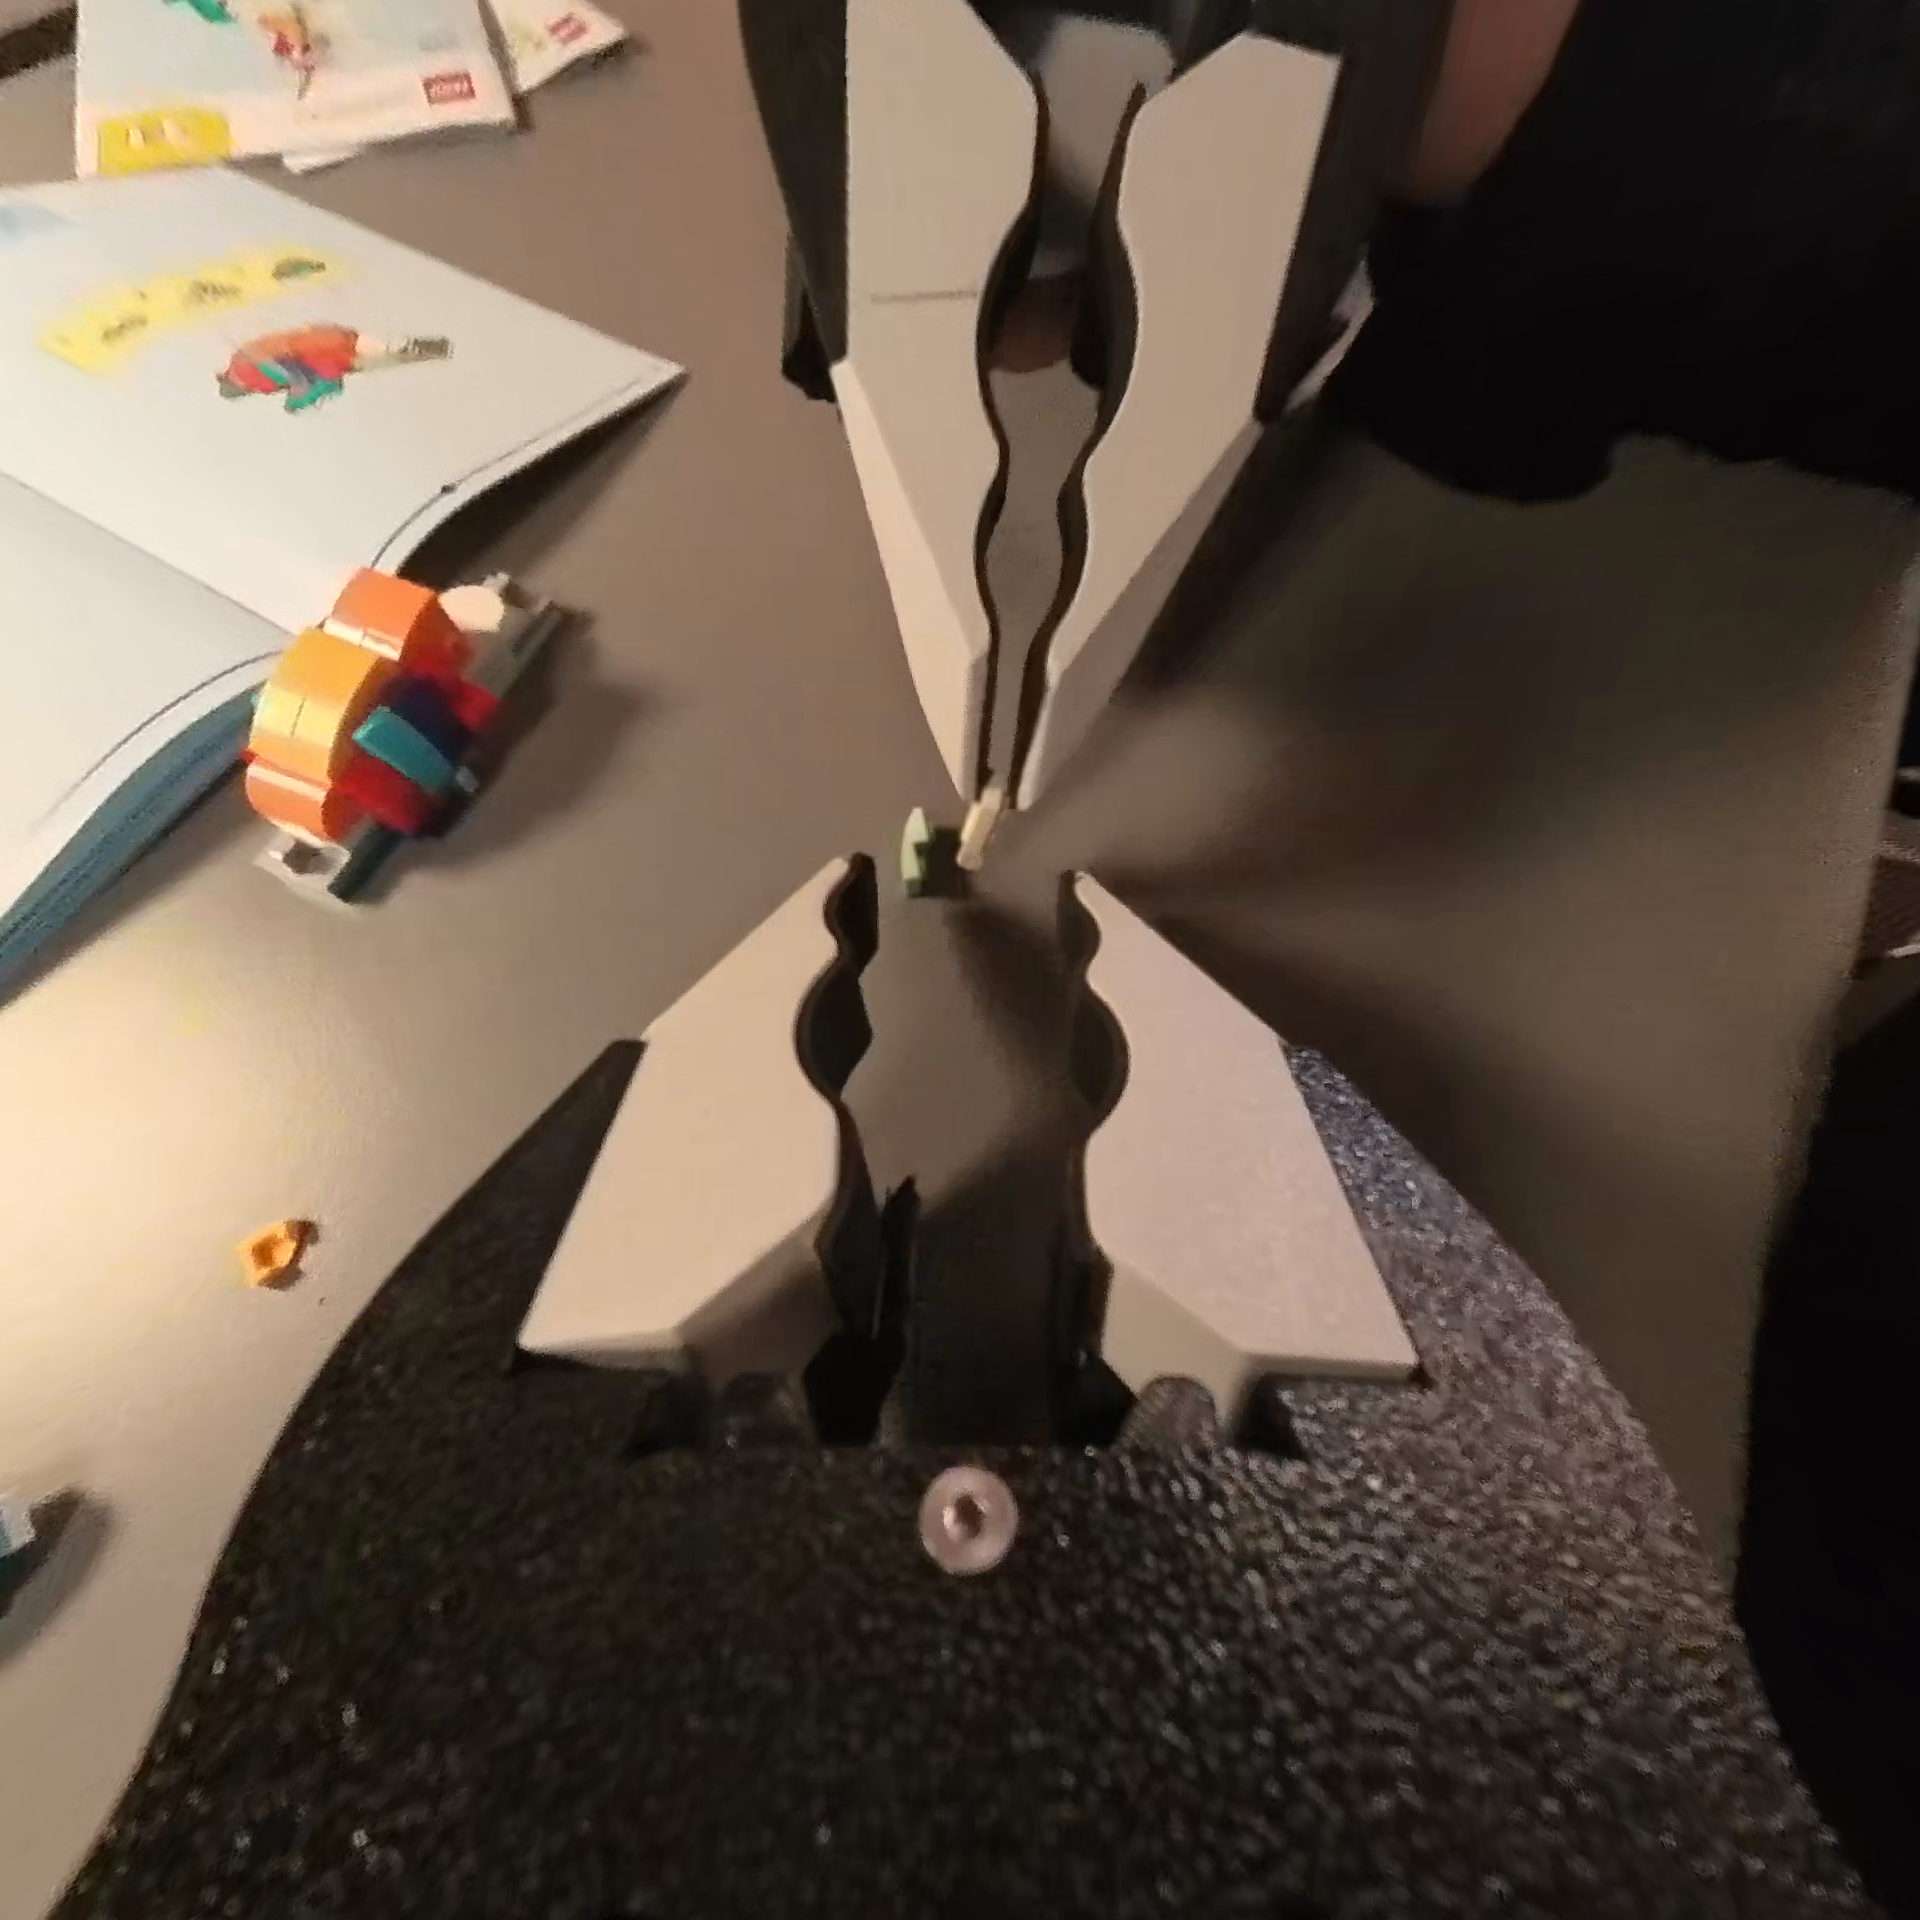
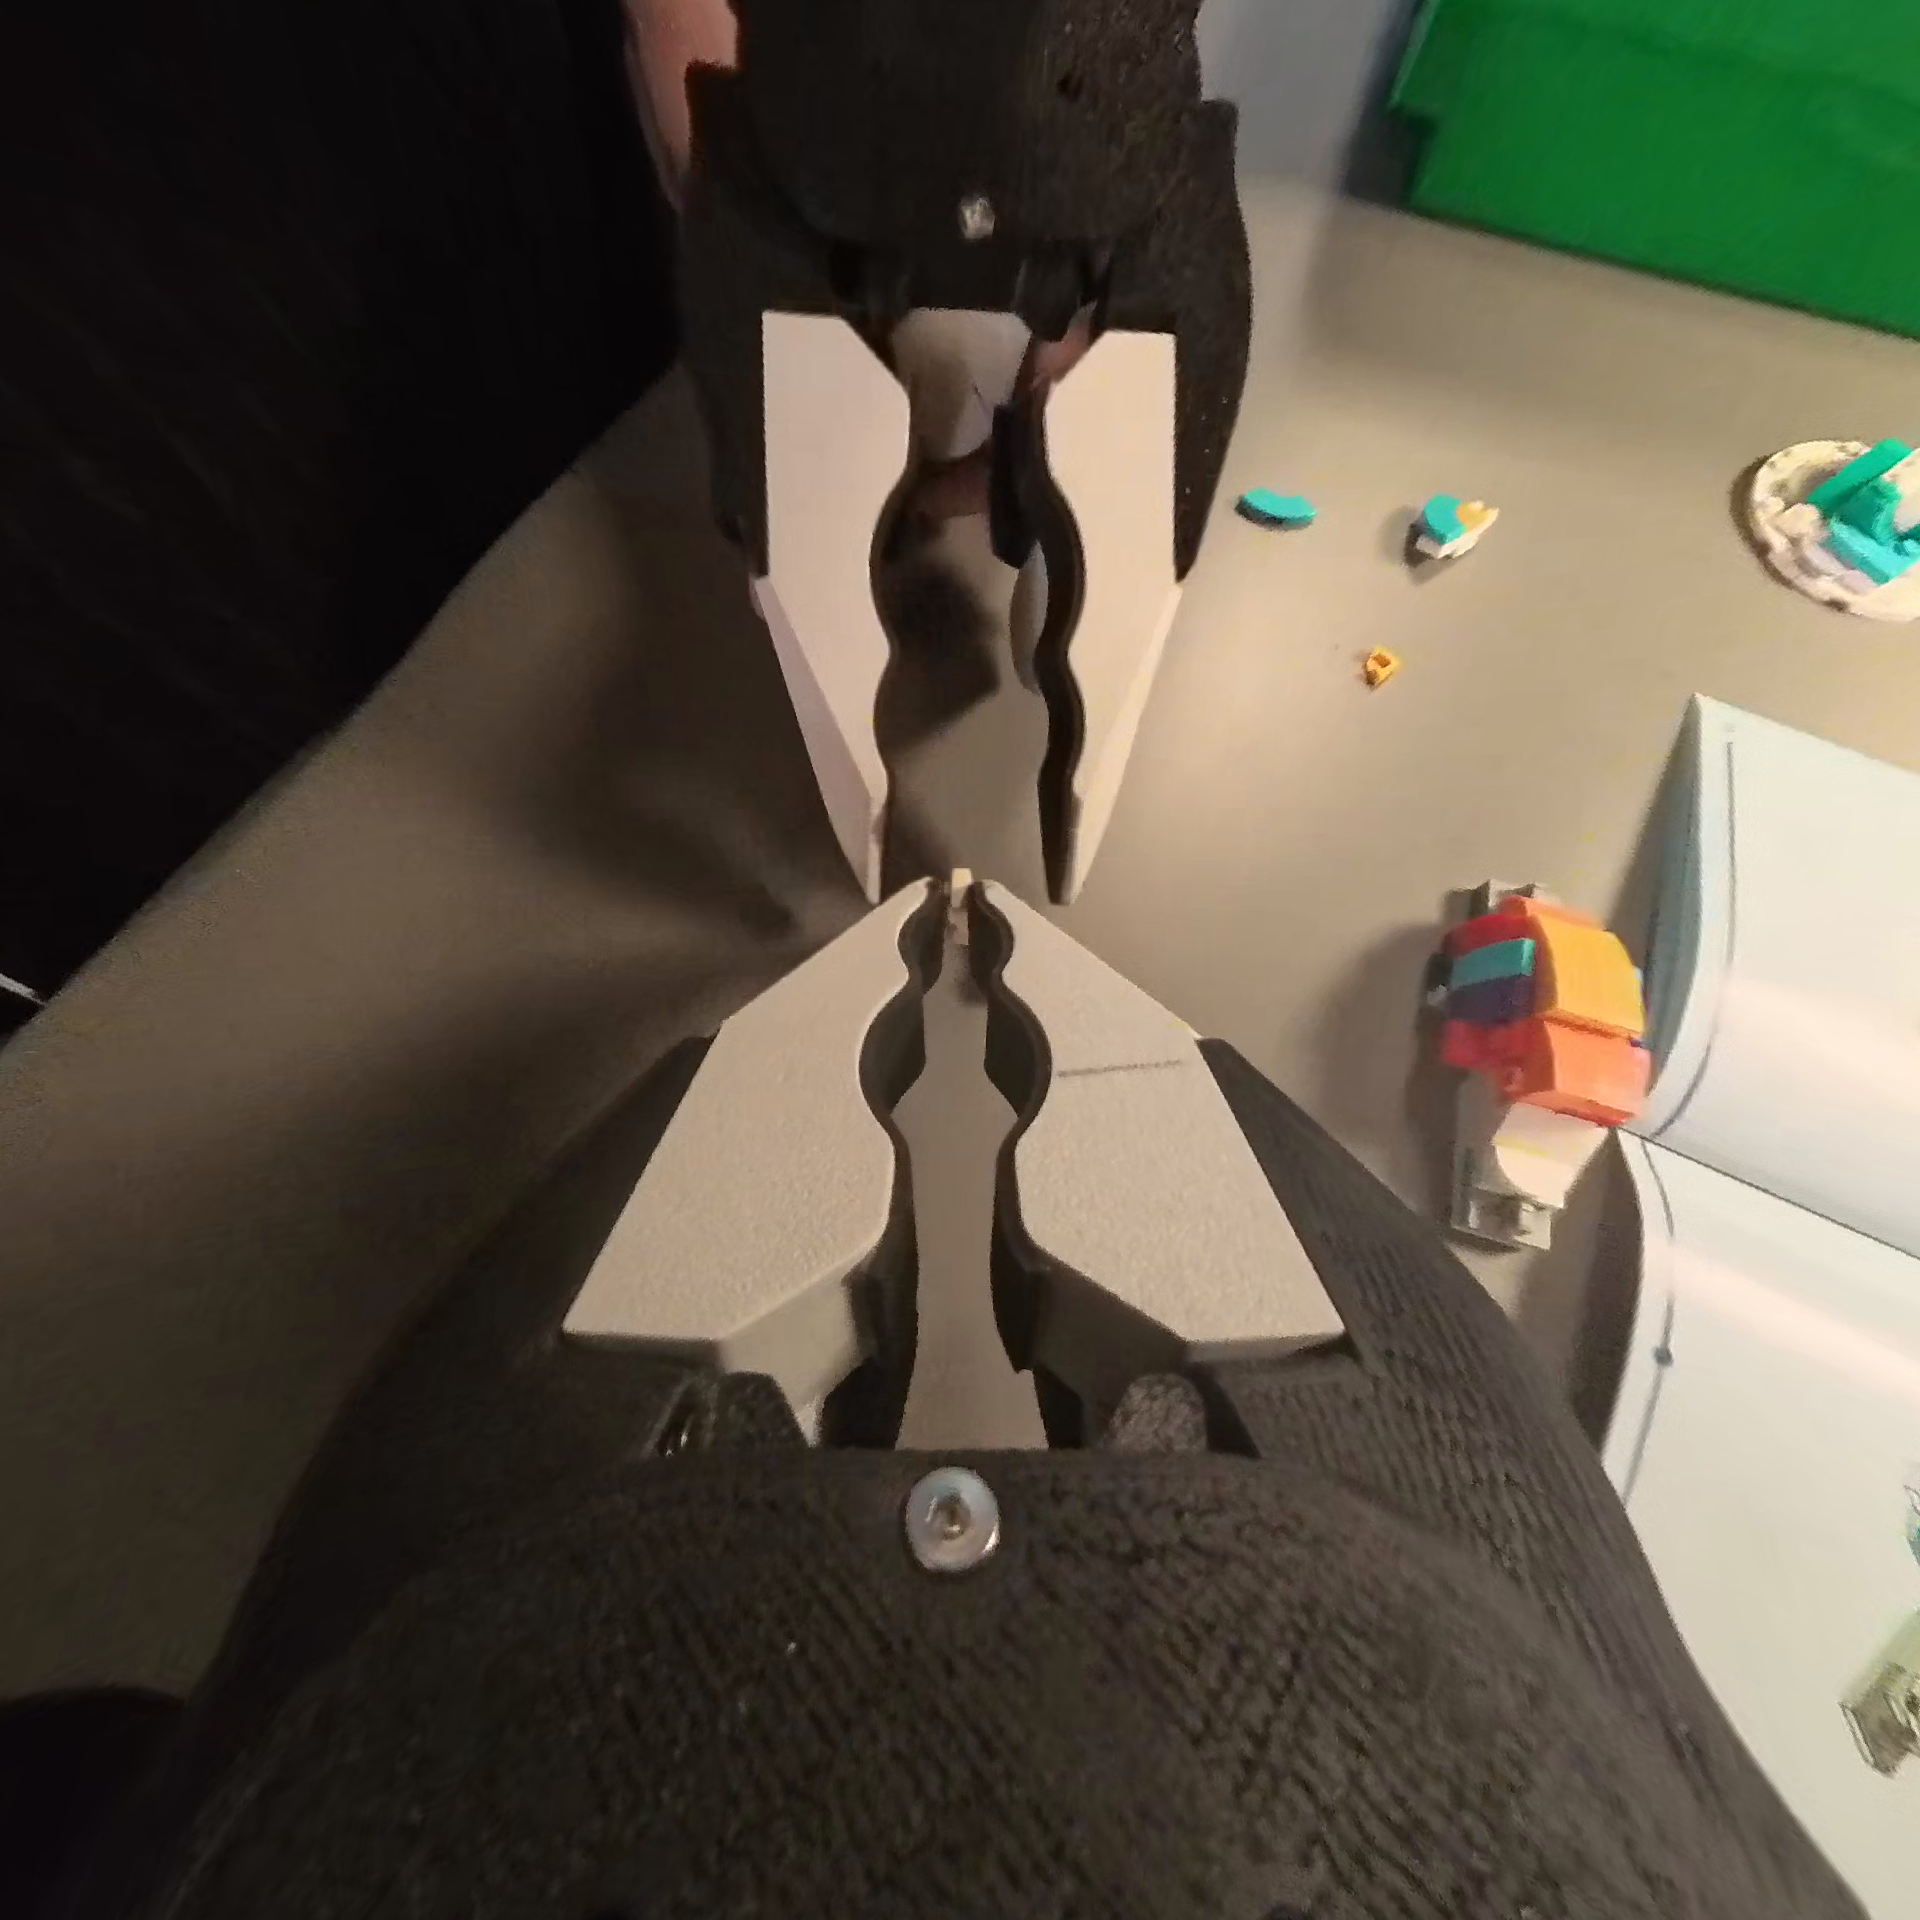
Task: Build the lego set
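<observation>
My left gripper (image 1: 966, 878) is open and empty, low over the grey table (image 1: 1351, 831). A small green piece (image 1: 918, 868) lies on the table just by its left fingertip. My right gripper (image 2: 958, 902) faces it tip to tip and is shut on a tiny cream piece (image 2: 960, 889). In the left wrist view the right gripper (image 1: 1000, 800) comes down from the top, with the cream piece (image 1: 981, 834) right beside the green piece. A partly built orange, red and teal model (image 1: 364, 727) lies to the left; it also shows in the right wrist view (image 2: 1538, 1008).
An open instruction booklet (image 1: 260, 416) lies next to the model, with leaflets (image 1: 291, 83) behind. A loose orange piece (image 1: 275, 1252) sits on the table. Teal pieces (image 2: 1276, 507), a white round piece with teal parts (image 2: 1839, 530) and a green box (image 2: 1662, 135) lie farther off. The tips of both grippers are at nearly the same place.
</observation>
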Tool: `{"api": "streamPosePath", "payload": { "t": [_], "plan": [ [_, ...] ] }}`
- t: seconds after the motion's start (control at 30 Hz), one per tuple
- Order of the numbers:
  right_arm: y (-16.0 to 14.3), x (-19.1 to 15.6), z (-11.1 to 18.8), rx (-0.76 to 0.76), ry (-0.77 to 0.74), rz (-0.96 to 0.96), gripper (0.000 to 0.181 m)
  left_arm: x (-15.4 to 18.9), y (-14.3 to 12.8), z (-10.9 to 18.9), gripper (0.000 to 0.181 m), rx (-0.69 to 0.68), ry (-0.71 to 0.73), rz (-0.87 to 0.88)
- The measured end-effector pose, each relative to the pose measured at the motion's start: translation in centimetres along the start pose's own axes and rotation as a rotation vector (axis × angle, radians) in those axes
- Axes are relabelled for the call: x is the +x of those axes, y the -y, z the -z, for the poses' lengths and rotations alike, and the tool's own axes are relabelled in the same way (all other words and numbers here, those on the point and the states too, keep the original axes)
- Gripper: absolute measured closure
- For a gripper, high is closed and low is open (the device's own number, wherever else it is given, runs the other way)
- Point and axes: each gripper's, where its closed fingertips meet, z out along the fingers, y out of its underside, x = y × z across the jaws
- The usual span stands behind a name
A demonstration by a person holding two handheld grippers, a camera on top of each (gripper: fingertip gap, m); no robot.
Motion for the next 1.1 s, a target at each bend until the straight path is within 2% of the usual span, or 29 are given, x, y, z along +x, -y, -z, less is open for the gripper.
{"api": "streamPosePath", "payload": {
  "t": [0.07,0.2,0.3,1.1],
  "plan": [
    [-0.4,-0.1,-0.3,-0.013,0.015,0.011,0.178,-0.6,-0.4,-0.3,0.145,-0.031,0.040,0.000],
    [-0.9,-0.1,-0.7,-0.024,0.035,0.009,0.178,-0.5,-0.8,-0.7,0.153,-0.068,0.038,-0.002],
    [-1.1,0.0,-0.8,-0.024,0.044,0.006,0.179,-0.5,-0.7,-0.8,0.158,-0.067,0.033,-0.007],
    [-1.1,0.2,-0.7,-0.012,0.111,-0.018,0.179,-0.4,-0.3,-1.2,0.165,-0.062,-0.043,-0.088]
  ]
}}
